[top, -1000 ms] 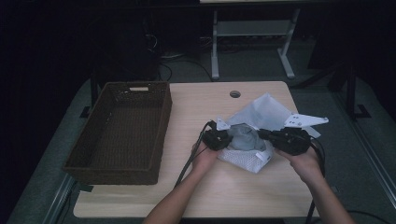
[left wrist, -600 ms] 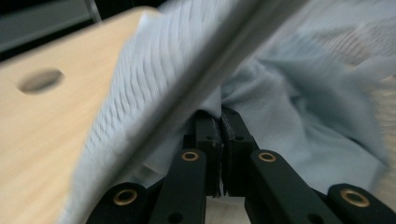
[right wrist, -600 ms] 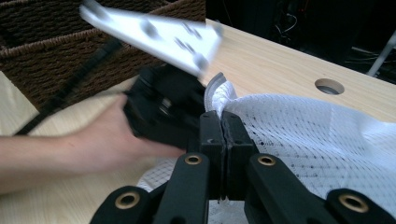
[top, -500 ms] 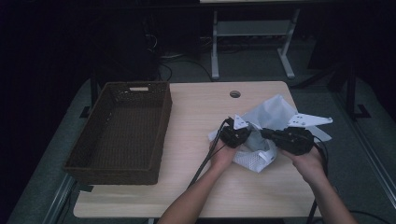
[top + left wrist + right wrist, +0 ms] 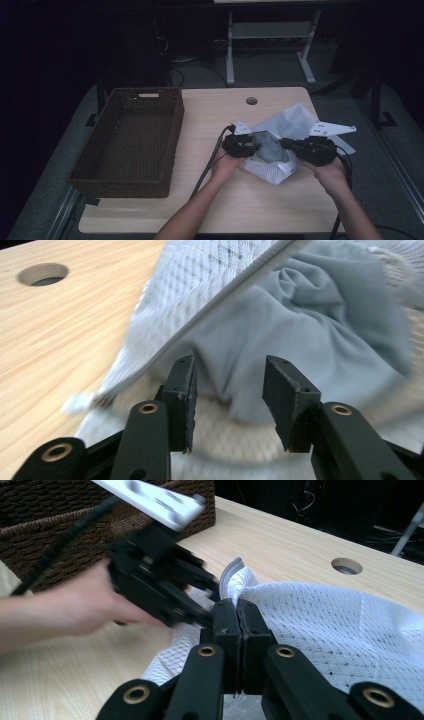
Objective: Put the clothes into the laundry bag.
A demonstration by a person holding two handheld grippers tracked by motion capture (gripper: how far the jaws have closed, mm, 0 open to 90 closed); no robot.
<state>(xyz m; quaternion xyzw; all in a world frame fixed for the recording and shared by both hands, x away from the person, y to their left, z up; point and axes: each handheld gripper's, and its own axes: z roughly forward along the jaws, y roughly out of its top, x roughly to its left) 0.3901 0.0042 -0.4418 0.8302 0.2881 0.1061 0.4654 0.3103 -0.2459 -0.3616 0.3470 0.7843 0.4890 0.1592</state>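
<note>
Right gripper (image 5: 236, 611): clamped tight on the mesh bag's rim, surface's right half.
Left gripper (image 5: 227, 390): jaws just opened, half-spread, empty.
Mesh bag (image 5: 267, 170): soft, light; grip the zip edge.
Grey garment (image 5: 310, 330): limp, seemingly inside.
Basket (image 5: 125, 140): left edge.

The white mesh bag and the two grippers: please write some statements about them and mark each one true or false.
1. The right gripper is shut on the white mesh bag. True.
2. The left gripper is clamped on the grey cloth. False: its jaws have just been opening and stand apart in front of the cloth.
3. The grey cloth sits inside the mesh bag. True.
4. The mesh bag lies in the wicker basket. False: it lies on the table, right of the basket.
</note>
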